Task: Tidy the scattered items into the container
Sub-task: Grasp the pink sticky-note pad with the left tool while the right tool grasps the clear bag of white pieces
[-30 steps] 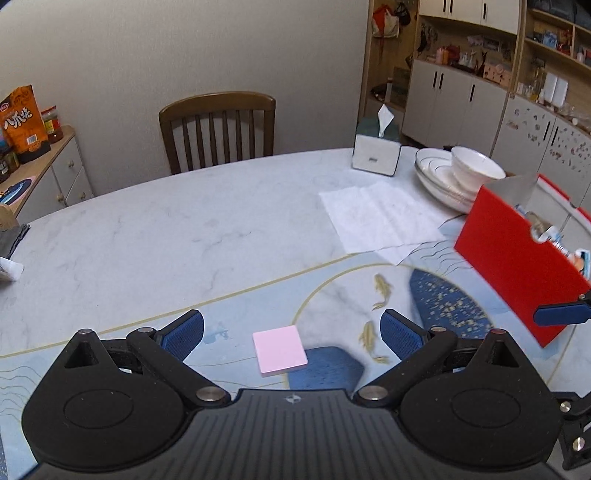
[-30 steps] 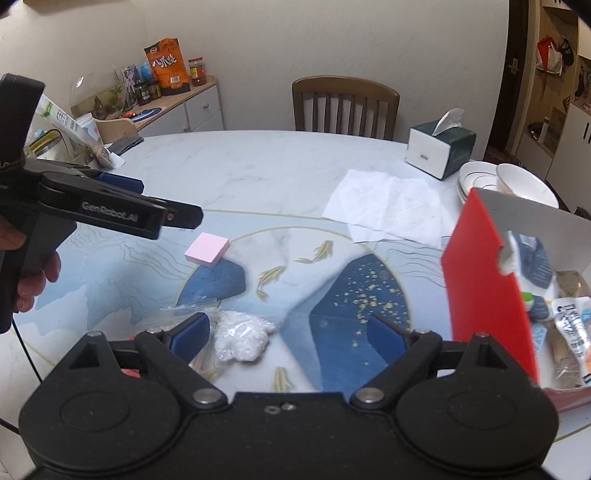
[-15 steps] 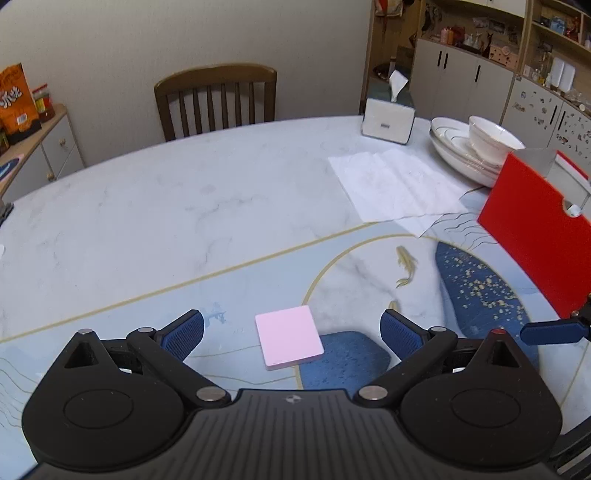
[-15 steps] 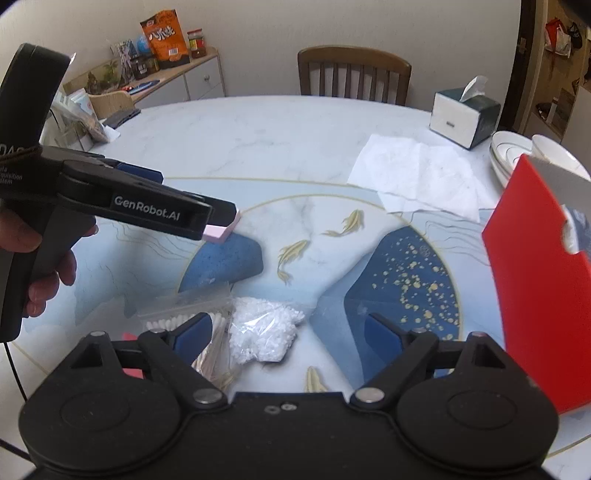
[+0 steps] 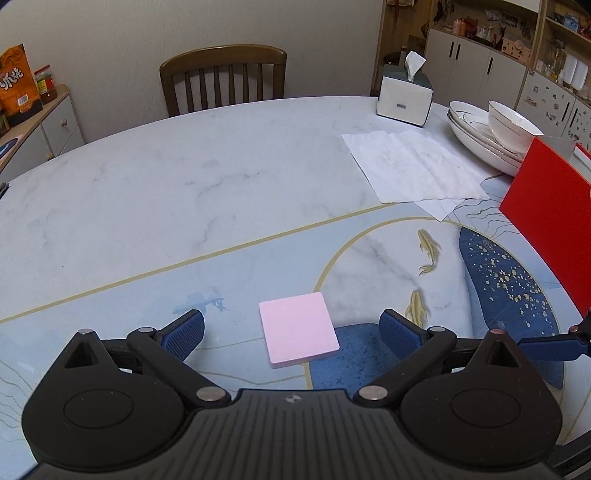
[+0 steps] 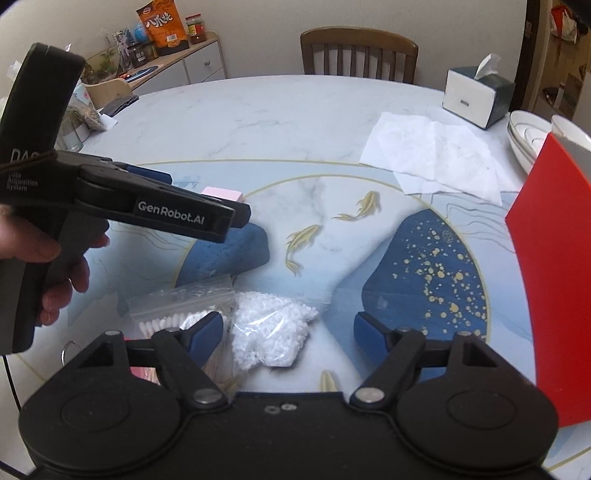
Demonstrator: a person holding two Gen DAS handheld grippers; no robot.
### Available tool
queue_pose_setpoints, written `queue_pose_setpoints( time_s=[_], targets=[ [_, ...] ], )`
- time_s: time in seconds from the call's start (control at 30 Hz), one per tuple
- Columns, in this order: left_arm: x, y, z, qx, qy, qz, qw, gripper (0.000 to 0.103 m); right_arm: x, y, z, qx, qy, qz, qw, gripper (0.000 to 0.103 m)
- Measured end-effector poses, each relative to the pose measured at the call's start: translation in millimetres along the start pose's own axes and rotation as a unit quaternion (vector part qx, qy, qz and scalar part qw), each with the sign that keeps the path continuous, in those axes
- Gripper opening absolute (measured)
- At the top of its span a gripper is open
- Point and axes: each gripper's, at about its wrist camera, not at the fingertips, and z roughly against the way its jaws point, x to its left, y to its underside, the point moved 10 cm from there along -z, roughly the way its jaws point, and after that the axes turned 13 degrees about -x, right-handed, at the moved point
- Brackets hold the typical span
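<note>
- plain off-white wall [image 5: 110,33] at the far side
- wooden chair [image 5: 223,79] tucked in at the far edge of the marble table [image 5: 147,184]
- low cabinet [image 5: 40,125] far left, white cupboards [image 5: 476,70] and open shelves far right

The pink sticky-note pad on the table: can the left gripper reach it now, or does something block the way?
Probably yes. The pink pad lies flat between the open fingers of the left gripper, and nothing stands in between. The right gripper is off to the side.
</note>
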Motion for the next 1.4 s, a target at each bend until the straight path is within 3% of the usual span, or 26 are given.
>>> queue_pose_setpoints(
  time_s=[0.27,0.57,0.73,0.87,1.1,1.4],
  targets=[
    [1.7,1.9,-2.0,-0.002,0.0,0.007,1.0,0.099,-13.3,2.6,-5.7,0.011,0.008,-0.026,1.0,0.064],
    [-3.2,10.3,-5.0,0.003,-0.006,-0.002,1.0,0.082,-8.1,2.5,-9.1,0.011,0.019,0.011,1.0,0.059],
    [-4.9,7.9,-4.7,-0.003,-0.013,-0.013,0.9998,0.065,-6.9,3.6,-8.4,0.012,0.028,0.034,0.999,0.054],
    [-5.9,6.0,-2.6,-0.005,-0.014,-0.019,0.9997,0.043,-7.7,3.1,-7.7,0.009,0.034,0.04,0.999,0.042],
    [-8.1,5.8,0.6,0.0,-0.018,-0.024,0.9996,0.043,-13.0,1.0,-4.2,0.006,0.036,0.029,0.999,0.033],
    [-18.3,-3.6,20.3,-0.008,-0.009,-0.021,0.9997,0.043,-20.1,-7.4,14.8,-0.012,0.035,0.013,0.999,0.031]
  ],
)
